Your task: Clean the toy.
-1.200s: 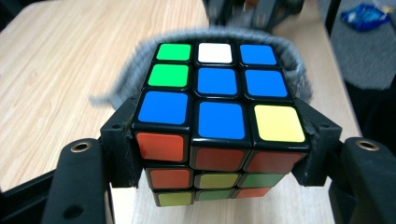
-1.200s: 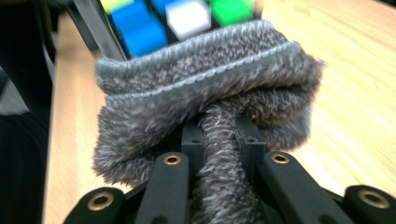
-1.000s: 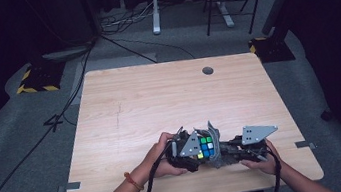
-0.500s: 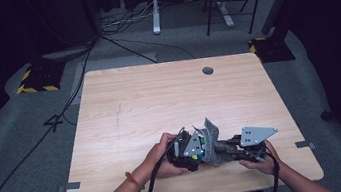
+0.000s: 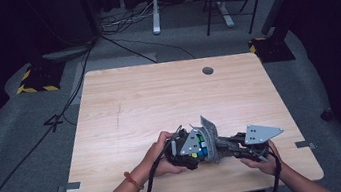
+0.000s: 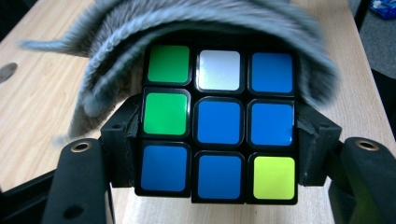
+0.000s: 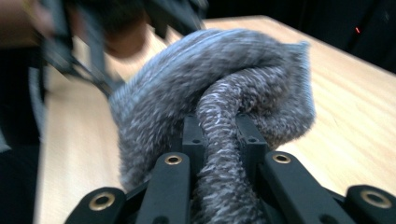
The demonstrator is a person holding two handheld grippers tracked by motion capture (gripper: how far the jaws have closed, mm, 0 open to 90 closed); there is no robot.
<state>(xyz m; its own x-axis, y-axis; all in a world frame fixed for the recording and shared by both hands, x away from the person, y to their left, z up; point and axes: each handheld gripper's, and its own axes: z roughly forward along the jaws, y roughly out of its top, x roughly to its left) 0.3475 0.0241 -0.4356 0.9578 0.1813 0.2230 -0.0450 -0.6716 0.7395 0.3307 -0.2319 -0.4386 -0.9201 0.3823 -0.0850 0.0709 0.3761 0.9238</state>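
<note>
A puzzle cube (image 6: 219,126) with blue, green, white and yellow tiles sits clamped between the black jaws of my left gripper (image 6: 219,149). A grey fuzzy cloth (image 6: 201,28) drapes over the cube's far side. My right gripper (image 7: 219,135) is shut on a bunched fold of that cloth (image 7: 224,93) and presses it against the cube. In the high view the two grippers meet near the table's front edge, the left gripper (image 5: 186,149) with the cube (image 5: 196,145), the cloth (image 5: 212,138) in the middle, the right gripper (image 5: 238,144) beside it.
The wooden table (image 5: 158,97) stretches away bare behind the hands, with a round cable hole (image 5: 208,70) near its far edge. Cables (image 5: 155,184) trail from both grippers off the front edge. Desk legs and a chair stand on the grey floor beyond.
The cloth and the right gripper have shifted slightly across the cube, and the cloth's raised corner has moved. The left gripper has kept the cube still.
</note>
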